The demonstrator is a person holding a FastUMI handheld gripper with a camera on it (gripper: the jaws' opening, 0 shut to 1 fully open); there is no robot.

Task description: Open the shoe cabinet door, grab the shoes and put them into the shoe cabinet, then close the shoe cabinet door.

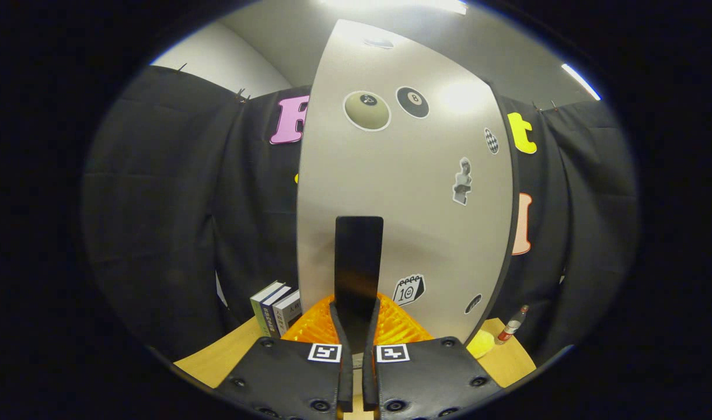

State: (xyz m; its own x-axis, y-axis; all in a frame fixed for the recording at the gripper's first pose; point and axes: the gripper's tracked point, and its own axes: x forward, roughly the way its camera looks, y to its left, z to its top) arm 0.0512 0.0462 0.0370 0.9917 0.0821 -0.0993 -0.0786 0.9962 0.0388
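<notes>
The pale shoe cabinet door (pixel 402 192) stands tall right in front of me, with several stickers on its face. A black upright handle (pixel 359 256) is fixed to the door at its lower middle. My gripper (pixel 356 326) is shut on the lower end of this handle, with one finger pressing on each side. The door's dark right edge (pixel 510 233) shows against the booth wall. I cannot tell whether the door is ajar or fully closed.
A wooden tabletop (pixel 227 356) lies under the cabinet. Three upright books (pixel 274 309) stand left of the door. To the right of the door are a small bottle (pixel 512 326) and a yellow object (pixel 480 344). Black cloth walls close in the booth.
</notes>
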